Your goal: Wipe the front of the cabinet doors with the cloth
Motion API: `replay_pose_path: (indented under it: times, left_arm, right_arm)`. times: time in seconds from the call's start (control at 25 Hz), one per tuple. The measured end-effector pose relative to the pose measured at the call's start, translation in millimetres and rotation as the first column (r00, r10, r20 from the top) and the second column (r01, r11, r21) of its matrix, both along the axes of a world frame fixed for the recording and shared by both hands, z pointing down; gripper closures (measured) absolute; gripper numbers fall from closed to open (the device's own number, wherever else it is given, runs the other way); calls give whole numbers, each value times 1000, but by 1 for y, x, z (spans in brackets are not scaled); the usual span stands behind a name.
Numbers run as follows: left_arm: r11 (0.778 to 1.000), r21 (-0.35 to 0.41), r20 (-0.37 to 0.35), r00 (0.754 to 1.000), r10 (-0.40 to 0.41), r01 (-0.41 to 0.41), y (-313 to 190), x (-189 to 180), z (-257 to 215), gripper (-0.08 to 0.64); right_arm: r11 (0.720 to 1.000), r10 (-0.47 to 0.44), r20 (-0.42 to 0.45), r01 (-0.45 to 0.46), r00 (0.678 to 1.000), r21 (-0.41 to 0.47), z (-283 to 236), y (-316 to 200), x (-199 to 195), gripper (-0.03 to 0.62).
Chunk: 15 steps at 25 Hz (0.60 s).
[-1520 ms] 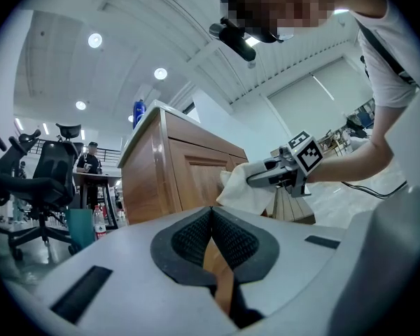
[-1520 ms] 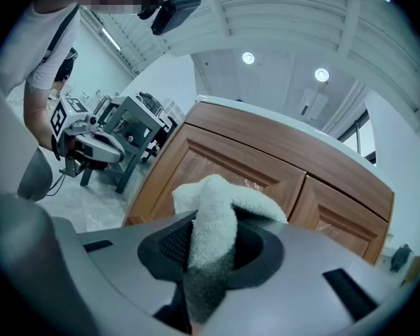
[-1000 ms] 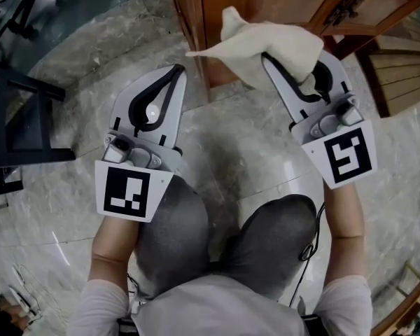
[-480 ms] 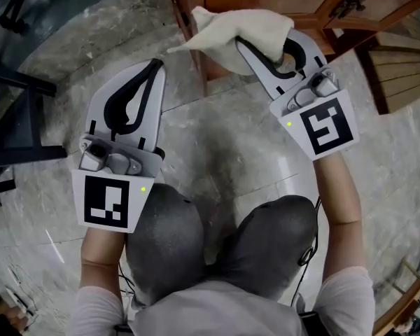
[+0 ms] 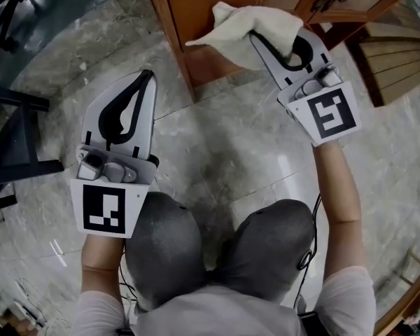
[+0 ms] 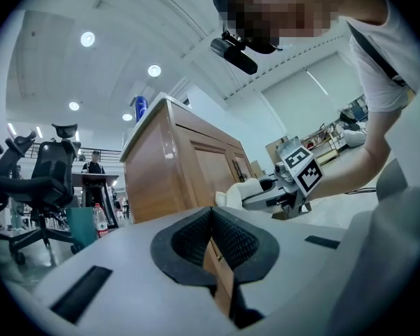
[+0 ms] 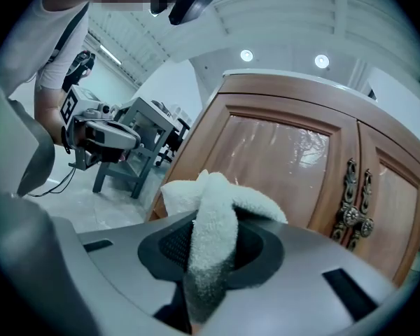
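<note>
Right hand-held gripper (image 5: 260, 39) is clamped on the fluffy white terry cloth (image 5: 246, 25), up near the glossy brown wooden cabinet doors (image 7: 287, 159), though I can't tell if it's touching. Left hand-held gripper (image 5: 147, 79) is closed on nothing. I'd say the wiping's barely begun, with both door fronts left to do.

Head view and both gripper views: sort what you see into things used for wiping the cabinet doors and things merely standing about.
In use:
cloth, clamped in the right gripper
cabinet doors

Standing about:
left gripper, shut and empty
office chair
water bottle
grey table
</note>
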<state>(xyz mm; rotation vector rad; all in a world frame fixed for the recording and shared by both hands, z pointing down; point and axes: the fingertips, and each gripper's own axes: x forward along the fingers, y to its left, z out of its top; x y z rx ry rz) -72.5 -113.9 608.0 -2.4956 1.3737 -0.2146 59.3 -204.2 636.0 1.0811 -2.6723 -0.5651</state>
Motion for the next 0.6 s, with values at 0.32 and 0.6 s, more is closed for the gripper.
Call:
replay_pose_path:
  times: [0.32,0.6]
  left_arm:
    - [999,-16,17,999,31,-31,-5,30,8,541]
    - [999,-25,14,999,34,-33,-7,40,13,541]
  right_arm:
    - [988,150,-21,-151,988,-44,18,-29,73,489]
    - [977,207,-22,-208,978,-40,21,-38,104,489]
